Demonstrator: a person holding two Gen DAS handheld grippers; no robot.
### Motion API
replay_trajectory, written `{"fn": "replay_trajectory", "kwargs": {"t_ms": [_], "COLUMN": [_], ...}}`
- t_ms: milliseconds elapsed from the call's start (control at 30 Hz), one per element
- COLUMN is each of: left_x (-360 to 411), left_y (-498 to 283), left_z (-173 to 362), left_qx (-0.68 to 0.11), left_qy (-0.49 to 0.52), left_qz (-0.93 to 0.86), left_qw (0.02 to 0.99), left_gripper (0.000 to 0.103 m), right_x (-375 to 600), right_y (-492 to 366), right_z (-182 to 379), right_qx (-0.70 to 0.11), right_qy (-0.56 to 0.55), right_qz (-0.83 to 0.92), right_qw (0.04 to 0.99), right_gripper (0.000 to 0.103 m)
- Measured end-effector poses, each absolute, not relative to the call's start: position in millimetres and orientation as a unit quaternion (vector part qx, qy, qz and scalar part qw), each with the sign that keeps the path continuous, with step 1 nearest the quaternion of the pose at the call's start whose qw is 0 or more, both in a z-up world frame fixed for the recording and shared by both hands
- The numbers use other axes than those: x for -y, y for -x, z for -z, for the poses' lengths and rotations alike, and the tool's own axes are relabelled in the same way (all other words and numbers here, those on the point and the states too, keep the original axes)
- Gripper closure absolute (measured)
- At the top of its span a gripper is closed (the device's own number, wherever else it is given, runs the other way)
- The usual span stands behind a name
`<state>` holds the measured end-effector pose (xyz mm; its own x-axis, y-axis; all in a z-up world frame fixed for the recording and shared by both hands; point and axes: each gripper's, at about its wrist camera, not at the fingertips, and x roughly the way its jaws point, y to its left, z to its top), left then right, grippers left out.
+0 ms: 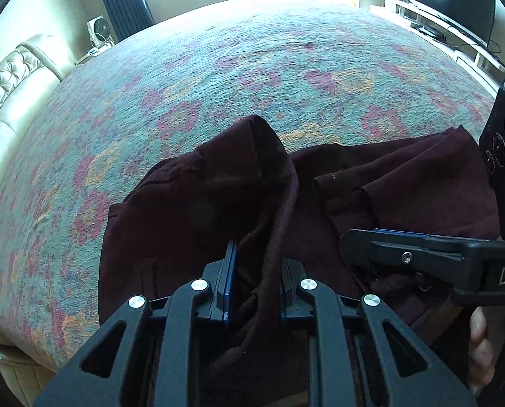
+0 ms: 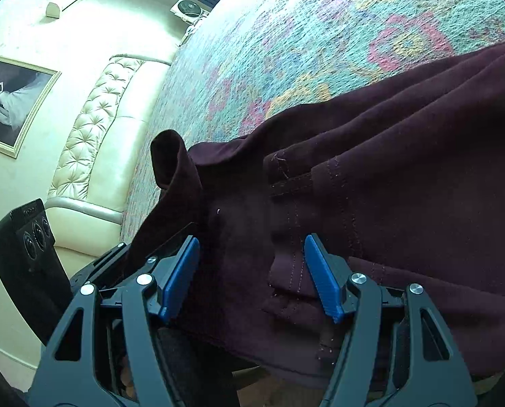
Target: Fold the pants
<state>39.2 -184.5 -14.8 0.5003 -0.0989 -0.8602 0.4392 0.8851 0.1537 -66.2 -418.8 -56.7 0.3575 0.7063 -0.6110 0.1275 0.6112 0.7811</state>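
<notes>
Left tool (image 1: pixel 257 281) at the bottom centre of my left view is clenched on a raised fold of the maroon pants (image 1: pixel 191 203), which lie bunched on the flowery bed cover (image 1: pixel 218 68) across the lower half of the frame. On my right view, the right tool (image 2: pixel 252 271) is released, its blue pads (image 2: pixel 322 276) spread wide over the stitched hem at the bottom centre.

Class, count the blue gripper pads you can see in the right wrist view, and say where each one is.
2. One blue pad lines the inside of the finger on the picture's left; the other lines the finger on the right. Maroon pants lie between and behind them on the bed.
</notes>
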Motion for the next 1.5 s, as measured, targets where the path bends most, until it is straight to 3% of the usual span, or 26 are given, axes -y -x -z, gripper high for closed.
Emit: {"fn": "replay_trajectory", "kwargs": {"t_ms": [467, 667, 733, 767, 833, 1000, 1267, 1500], "left_x": [200.0, 205.1, 202.3, 196.8, 182.9, 121.3, 36.2, 8.5], "left_y": [-26.5, -13.7, -8.1, -5.8, -5.3, -8.4, -28.8, -37.4], "left_z": [28.0, 17.0, 7.3, 0.2, -11.3, -41.4, -13.8, -1.2], "left_qx": [-0.434, -0.401, -0.393, -0.392, -0.396, -0.386, -0.456, -0.483], "left_qy": [-0.238, -0.246, -0.232, -0.219, -0.189, -0.129, -0.052, 0.003], "left_qz": [0.136, 0.161, 0.175, 0.18, 0.196, 0.172, 0.139, 0.111], "left_qw": [0.858, 0.868, 0.872, 0.875, 0.877, 0.897, 0.877, 0.868], "left_gripper": [0.082, 0.068, 0.053, 0.051, 0.034, 0.02, 0.018, 0.018], "right_x": [433.0, 435.4, 437.3, 439.4, 441.5, 450.9, 423.9, 387.3], "right_y": [66.7, 67.3, 67.0, 67.3, 68.0, 67.0, 54.5, 39.7], "right_z": [59.1, 60.0, 60.8, 61.1, 60.9, 56.1, 50.2, 50.7], "right_qx": [-0.523, -0.522, -0.521, -0.518, -0.517, -0.524, -0.546, -0.58], "right_qy": [-0.424, -0.427, -0.428, -0.434, -0.444, -0.448, -0.407, -0.381], "right_qz": [-0.204, -0.207, -0.209, -0.209, -0.207, -0.196, -0.211, -0.222], "right_qw": [0.71, 0.709, 0.708, 0.706, 0.702, 0.697, 0.701, 0.685], "right_gripper": [0.038, 0.039, 0.039, 0.039, 0.039, 0.039, 0.039, 0.039]}}
